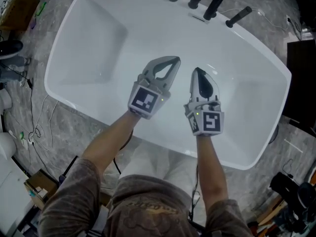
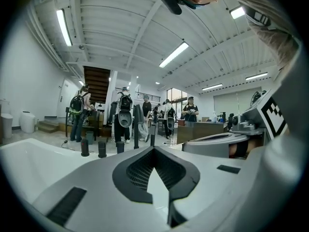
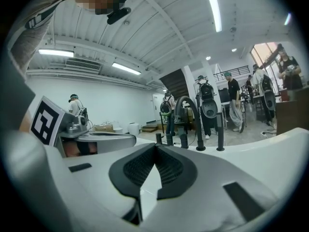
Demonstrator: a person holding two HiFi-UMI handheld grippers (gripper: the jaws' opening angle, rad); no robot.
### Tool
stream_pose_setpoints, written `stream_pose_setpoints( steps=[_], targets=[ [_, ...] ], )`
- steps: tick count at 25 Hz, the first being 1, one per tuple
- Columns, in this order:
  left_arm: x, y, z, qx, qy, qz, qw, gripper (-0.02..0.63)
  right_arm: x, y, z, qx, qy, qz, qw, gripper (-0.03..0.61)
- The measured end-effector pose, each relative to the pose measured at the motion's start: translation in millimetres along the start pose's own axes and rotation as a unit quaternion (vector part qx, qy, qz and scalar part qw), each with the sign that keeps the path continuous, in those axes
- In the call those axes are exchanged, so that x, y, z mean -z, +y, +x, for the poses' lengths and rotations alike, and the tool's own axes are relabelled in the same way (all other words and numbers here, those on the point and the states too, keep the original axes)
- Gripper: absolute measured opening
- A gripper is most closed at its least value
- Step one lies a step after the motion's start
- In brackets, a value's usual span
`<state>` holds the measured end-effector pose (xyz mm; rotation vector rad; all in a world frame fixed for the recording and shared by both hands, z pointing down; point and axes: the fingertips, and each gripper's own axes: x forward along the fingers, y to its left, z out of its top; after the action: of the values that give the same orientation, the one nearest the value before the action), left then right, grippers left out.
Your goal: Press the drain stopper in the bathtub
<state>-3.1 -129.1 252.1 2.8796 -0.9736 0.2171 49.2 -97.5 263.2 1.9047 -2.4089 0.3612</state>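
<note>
Grey left gripper [image 1: 174, 61] and right gripper [image 1: 198, 72] hang over the glossy white oval bathtub [image 1: 98, 48], jaws pressed together on nothing; their bodies hide the tub floor beneath them.

I'm seeing two pale grey shells: the left gripper [image 1: 174, 59] and the right gripper [image 1: 198, 70] are each carrying a marker cube [image 1: 145, 101] printed with black-and-white squares. Dark ribbed pads [image 2: 140, 170] are lining the inner faces of the jaws. A green light [image 1: 197, 113] is glowing on the right one. The person is wearing a mottled grey-brown shirt [image 1: 148, 209], with sleeves [image 1: 69, 191] ending near the elbows.
</note>
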Motion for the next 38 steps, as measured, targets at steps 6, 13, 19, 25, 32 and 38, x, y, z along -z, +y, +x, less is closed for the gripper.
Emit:
stream_pose_setpoints(
  steps=[6, 13, 19, 25, 32, 38],
  targets=[
    [39, 5, 16, -0.001, 0.005, 0.01, 0.9999, 0.009, 37, -15, 20, -0.002, 0.004, 0.001, 1.0, 0.006],
    [84, 9, 24, -0.003, 0.014, 0.016, 0.9998, 0.009, 81, -20, 34, -0.003, 0.011, 0.004, 1.0, 0.006],
    [121, 8, 38, 0.0, 0.011, 0.013, 0.9998, 0.009, 121, -29, 40, -0.003, 0.011, 0.009, 1.0, 0.006],
    [159, 8, 52, -0.001, 0.009, 0.009, 0.9999, 0.011, 155, -39, 52, -0.004, 0.005, 0.007, 1.0, 0.006],
    [202, 16, 66, -0.004, 0.01, 0.014, 0.9998, 0.009, 191, -42, 72, -0.015, 0.0, 0.009, 1.0, 0.006],
    [234, 23, 73, -0.006, 0.016, 0.013, 0.9998, 0.011, 218, -43, 85, -0.02, 0.001, 0.005, 1.0, 0.006]
  ],
)
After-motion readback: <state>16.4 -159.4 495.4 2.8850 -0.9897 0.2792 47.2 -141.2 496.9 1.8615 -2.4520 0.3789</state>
